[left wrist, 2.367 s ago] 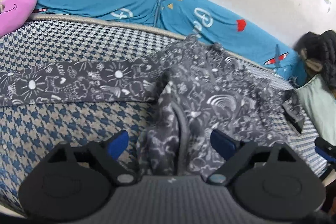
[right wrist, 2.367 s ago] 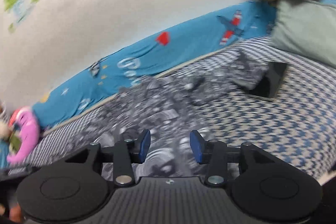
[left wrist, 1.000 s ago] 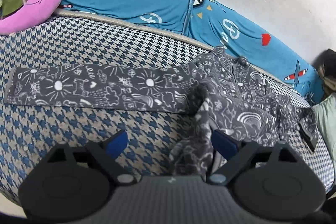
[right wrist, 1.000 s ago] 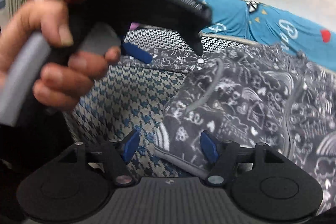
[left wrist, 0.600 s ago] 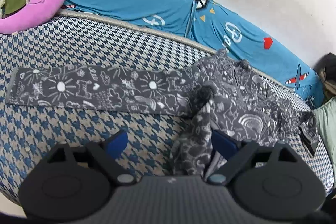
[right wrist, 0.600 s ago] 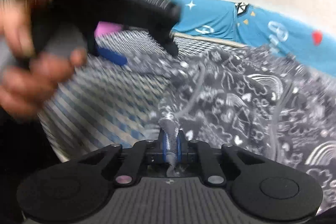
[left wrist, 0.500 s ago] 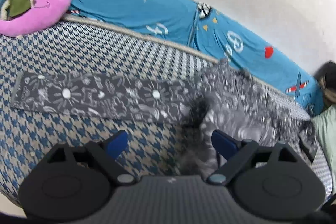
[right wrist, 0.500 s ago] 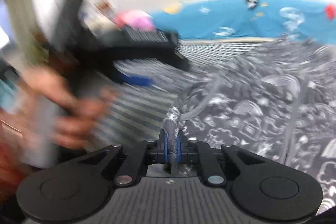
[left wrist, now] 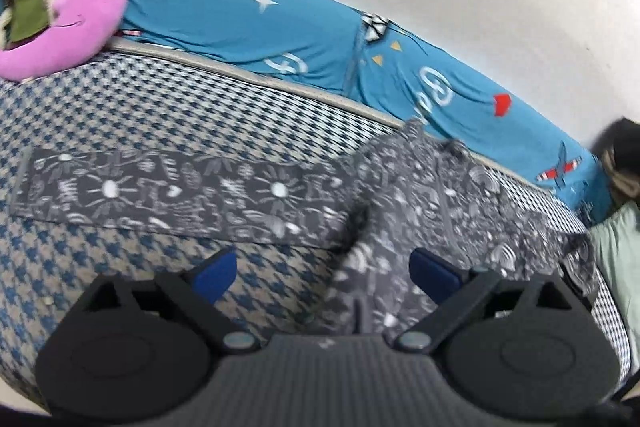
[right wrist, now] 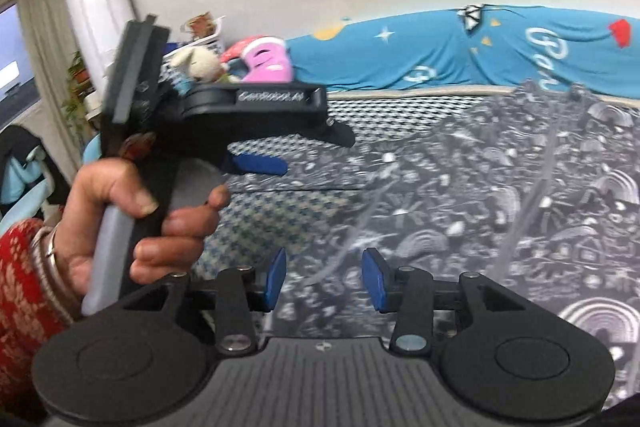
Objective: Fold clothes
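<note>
Right gripper (right wrist: 324, 281) at the bottom of its own view, blue pads parted, nothing between them, patterned fabric lying flat underneath. Left gripper (left wrist: 322, 269) likewise spread wide at the bottom of its frame, holding nothing, with the grey garment (left wrist: 432, 219) running under its right-hand pad. In the right wrist view, a hand (right wrist: 132, 215) at the left edge grips the left tool's handle, red patterned sleeve (right wrist: 20, 291) below it.

The garment lies across the middle of both frames on the houndstooth bed cover (left wrist: 120, 99): body bunched at centre right, one long sleeve (left wrist: 168, 193) stretched flat toward the left edge.

The step looks like choosing the next pinch. My read: take the sleeve near its cuff with the left tool, bite a single layer cleanly, and carry it over the body without dragging the bunched part further. Flatten that rumpled centre first, or the fold will trap creases.

Beyond, a blue printed sheet (left wrist: 248, 23) lines the wall, with a pink plush cushion (left wrist: 76, 31) at upper left.
</note>
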`<state>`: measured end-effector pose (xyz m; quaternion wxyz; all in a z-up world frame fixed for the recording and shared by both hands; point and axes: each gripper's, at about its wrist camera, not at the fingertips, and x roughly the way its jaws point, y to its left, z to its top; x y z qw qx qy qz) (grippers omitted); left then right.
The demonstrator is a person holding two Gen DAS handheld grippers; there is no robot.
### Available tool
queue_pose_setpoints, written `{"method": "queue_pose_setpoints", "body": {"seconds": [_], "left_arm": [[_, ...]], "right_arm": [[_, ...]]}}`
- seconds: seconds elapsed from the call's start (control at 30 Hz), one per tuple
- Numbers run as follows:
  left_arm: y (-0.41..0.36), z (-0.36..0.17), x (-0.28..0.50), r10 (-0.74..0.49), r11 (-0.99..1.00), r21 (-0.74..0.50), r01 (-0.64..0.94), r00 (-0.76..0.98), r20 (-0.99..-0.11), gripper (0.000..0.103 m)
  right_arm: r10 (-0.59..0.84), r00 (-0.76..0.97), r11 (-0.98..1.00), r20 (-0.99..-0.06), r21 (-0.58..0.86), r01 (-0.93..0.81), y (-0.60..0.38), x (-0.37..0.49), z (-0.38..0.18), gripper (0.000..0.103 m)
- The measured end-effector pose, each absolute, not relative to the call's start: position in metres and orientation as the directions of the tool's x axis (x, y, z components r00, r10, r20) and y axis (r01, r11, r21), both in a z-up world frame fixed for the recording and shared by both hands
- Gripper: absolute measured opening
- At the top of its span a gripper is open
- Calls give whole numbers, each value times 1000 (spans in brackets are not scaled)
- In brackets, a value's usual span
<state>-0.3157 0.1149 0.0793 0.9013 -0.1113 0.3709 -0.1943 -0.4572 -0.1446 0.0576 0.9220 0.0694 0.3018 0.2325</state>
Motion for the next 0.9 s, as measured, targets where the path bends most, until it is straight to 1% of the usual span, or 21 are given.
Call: {"method": "queue_pose_setpoints", "body": {"seconds": [0.2,0.43,0.6,0.73,0.83,0.9], "left_arm": [[84,75,-321,-477,879,-334,341,610,-633,100],[52,66,-315,-485,872,-316,374,577,-657,101],[30,67,-313,-473,873,-262,411,582,-662,103],[16,65,-304,-444,882,-222,417,575,-687,103],[10,64,-296,-439,883,-219,415,568,-696,103],[9,64,-290,-438,883,-218,415,563,-701,103]], "right_arm": [[387,750,922,-537,256,-291,-171,-448,63,45],[288,762,956,-580,225,-190,-203,-436,65,46],[230,752,971,-617,202,-131,-223,-421,63,47],[189,742,979,-643,186,-88,-245,-404,66,48],[162,741,979,-651,201,-37,-269,-390,72,48],[136,743,977,-655,212,8,-287,-380,75,50]]}}
